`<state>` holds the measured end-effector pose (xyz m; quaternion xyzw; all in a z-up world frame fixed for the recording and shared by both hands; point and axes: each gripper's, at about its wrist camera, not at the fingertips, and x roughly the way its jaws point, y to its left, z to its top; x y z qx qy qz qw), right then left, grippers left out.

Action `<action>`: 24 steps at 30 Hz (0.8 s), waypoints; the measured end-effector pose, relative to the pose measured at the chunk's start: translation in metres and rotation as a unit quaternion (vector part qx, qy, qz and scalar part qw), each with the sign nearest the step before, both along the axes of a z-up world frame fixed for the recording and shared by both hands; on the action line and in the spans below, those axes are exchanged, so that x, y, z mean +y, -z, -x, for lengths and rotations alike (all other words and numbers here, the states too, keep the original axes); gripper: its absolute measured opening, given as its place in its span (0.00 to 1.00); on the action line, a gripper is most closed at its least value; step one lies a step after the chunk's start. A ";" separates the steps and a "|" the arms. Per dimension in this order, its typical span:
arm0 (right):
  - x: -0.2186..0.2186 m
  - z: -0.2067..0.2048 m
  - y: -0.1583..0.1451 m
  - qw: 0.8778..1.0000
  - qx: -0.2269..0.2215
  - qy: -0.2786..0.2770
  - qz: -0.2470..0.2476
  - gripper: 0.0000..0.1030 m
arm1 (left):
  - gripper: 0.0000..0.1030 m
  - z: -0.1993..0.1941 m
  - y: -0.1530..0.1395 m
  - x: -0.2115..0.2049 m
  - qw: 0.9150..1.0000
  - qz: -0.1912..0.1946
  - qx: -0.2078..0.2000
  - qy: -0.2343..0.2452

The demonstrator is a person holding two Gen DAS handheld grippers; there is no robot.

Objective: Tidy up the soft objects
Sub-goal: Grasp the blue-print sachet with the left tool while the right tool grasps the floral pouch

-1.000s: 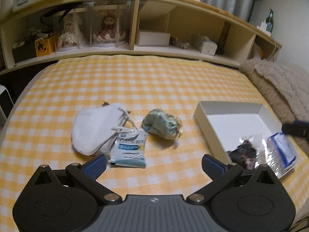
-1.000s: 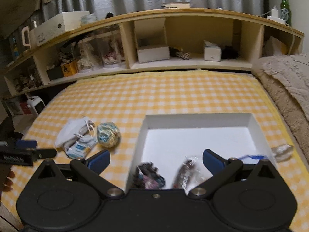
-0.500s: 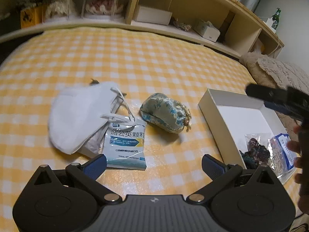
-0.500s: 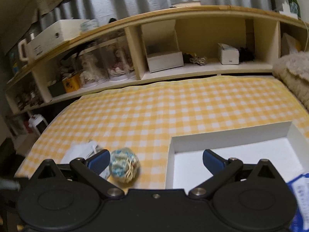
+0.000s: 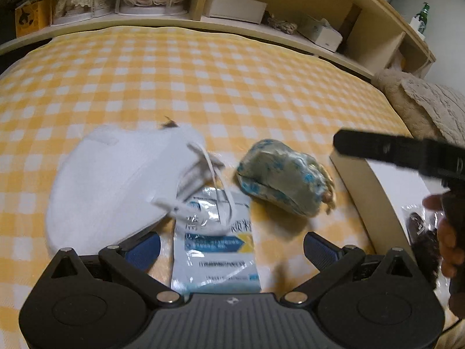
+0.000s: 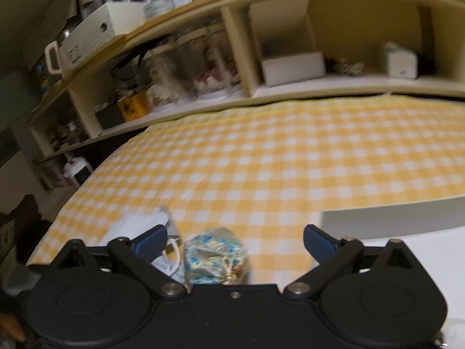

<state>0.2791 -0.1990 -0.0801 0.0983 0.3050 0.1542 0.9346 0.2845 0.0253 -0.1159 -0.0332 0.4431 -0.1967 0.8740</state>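
Items on your yellow checked cloth (image 5: 232,87) number three: one white face mask (image 5: 116,180), one flat sachet (image 5: 215,244) partly under the mask's straps, and one blue-patterned pouch (image 5: 282,180) just beside them. Your left gripper (image 5: 231,247) is spread wide, holding nothing, with the sachet between its tips. Your right gripper (image 6: 234,240) is likewise released, low over the pouch. Only your left view shows the sachet and a dark packet (image 5: 421,232) in the white box (image 5: 377,200); your right view shows just the box wall.
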 end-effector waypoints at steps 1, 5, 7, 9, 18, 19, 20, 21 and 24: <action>0.002 -0.002 0.003 1.000 0.005 -0.009 0.000 0.90 | 1.00 -0.005 0.002 0.001 1.000 0.001 -0.002 -0.003; 0.012 -0.012 0.011 0.999 0.020 -0.044 0.013 0.80 | 1.00 -0.012 0.008 -0.006 1.000 -0.012 -0.010 0.005; 0.019 -0.015 0.015 0.998 0.025 -0.057 0.024 0.74 | 1.00 -0.012 0.009 -0.012 0.999 -0.027 -0.015 0.021; 0.024 -0.020 0.022 0.997 0.040 -0.065 0.029 0.65 | 0.98 -0.014 0.009 -0.017 0.999 -0.032 -0.012 0.025; 0.034 -0.011 0.037 0.993 0.068 -0.081 0.051 0.40 | 0.64 -0.021 0.005 -0.018 0.999 -0.051 0.001 -0.007; 0.035 -0.006 0.037 0.992 0.069 -0.085 0.055 0.38 | 0.63 -0.022 0.005 -0.016 0.999 -0.053 0.000 -0.012; 0.035 -0.003 0.036 0.992 0.071 -0.087 0.054 0.37 | 0.62 -0.019 0.005 -0.014 0.998 -0.060 -0.002 -0.011; 0.035 0.001 0.036 0.991 0.075 -0.093 0.057 0.36 | 0.62 -0.016 0.005 -0.015 0.997 -0.070 -0.008 -0.008; 0.037 0.015 0.033 0.989 0.077 -0.103 0.071 0.33 | 0.62 -0.008 0.004 -0.017 0.995 -0.094 -0.013 0.009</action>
